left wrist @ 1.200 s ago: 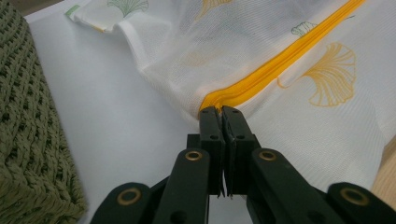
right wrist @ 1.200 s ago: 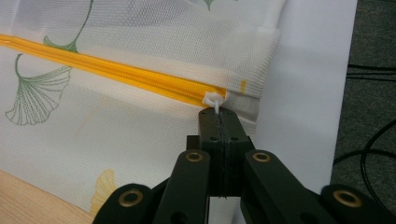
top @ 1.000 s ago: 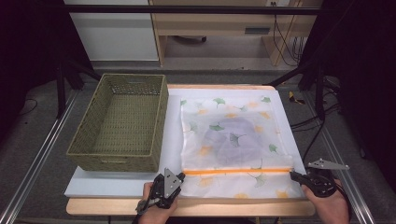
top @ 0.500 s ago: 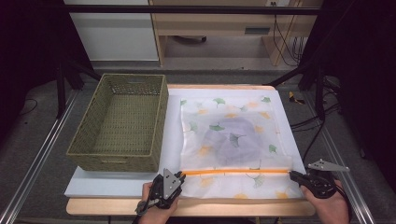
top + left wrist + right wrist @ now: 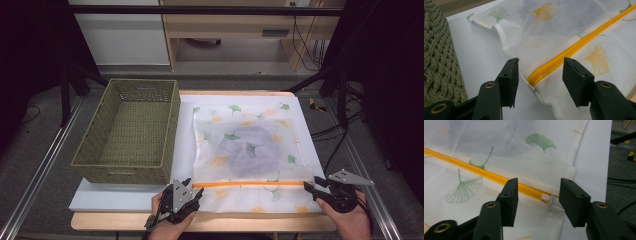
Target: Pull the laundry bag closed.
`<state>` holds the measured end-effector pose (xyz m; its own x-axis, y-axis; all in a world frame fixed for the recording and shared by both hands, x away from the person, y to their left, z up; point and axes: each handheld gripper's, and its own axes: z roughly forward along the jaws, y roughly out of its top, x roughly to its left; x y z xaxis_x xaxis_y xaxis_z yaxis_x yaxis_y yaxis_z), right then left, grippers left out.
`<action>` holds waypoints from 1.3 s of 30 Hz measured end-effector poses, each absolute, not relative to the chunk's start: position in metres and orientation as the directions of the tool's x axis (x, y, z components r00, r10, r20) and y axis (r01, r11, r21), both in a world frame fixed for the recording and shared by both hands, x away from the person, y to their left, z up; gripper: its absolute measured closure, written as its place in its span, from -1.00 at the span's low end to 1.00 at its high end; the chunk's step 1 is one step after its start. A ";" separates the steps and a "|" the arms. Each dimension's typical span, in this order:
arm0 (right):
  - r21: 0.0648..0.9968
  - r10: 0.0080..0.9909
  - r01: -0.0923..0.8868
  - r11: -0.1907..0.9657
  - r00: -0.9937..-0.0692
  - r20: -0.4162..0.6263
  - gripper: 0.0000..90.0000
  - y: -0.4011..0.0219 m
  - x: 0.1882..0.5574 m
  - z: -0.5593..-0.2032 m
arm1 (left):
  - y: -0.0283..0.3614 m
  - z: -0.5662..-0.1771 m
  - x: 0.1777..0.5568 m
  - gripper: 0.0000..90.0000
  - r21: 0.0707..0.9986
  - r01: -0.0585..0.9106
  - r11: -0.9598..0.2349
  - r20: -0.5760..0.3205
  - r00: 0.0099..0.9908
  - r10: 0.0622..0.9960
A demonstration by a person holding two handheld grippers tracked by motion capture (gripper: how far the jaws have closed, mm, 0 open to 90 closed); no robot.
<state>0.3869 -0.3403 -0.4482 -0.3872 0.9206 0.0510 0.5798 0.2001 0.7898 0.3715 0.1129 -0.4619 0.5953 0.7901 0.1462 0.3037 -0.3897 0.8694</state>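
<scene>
High view: mesh laundry bag [image 5: 250,150] lies flat on white counter [image 5: 186,130], right of wicker basket [image 5: 127,131]. Left gripper [image 5: 192,188] & right gripper [image 5: 309,187] sit at either end of yellow zipper [image 5: 247,184]; both jaws just opened, zipper ends between them, nothing gripped.

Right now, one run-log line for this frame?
left claw: just opened, at zipper end | right claw: just opened, at zipper pull | mesh bag: flat, zipped | basket: empty
</scene>
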 end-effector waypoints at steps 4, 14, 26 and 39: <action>0.803 0.915 0.556 0.216 -0.402 0.032 -0.10 -0.332 0.388 -0.446 | 0.112 -0.461 0.372 -0.05 0.874 0.296 -0.385 0.144 0.600 0.787; 0.816 0.898 0.513 0.267 -0.440 -0.017 -0.35 -0.313 0.391 -0.443 | 0.109 -0.460 0.373 -0.25 0.884 0.285 -0.371 0.135 0.605 0.785; 0.826 0.865 0.460 0.325 -0.498 -0.063 -0.64 -0.286 0.395 -0.442 | 0.104 -0.455 0.373 -0.76 0.907 0.268 -0.326 0.099 0.615 0.782; 0.868 0.887 0.414 0.274 -0.457 -0.063 -0.79 -0.280 0.399 -0.436 | 0.111 -0.434 0.368 -0.92 0.936 0.240 -0.257 0.043 0.648 0.761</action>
<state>0.3990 -0.2803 -0.4359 -0.4568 0.8874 -0.0626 0.4139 0.2743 0.8680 0.3684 0.1112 -0.4345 0.6477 0.7607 0.0431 0.2396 -0.2571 0.9362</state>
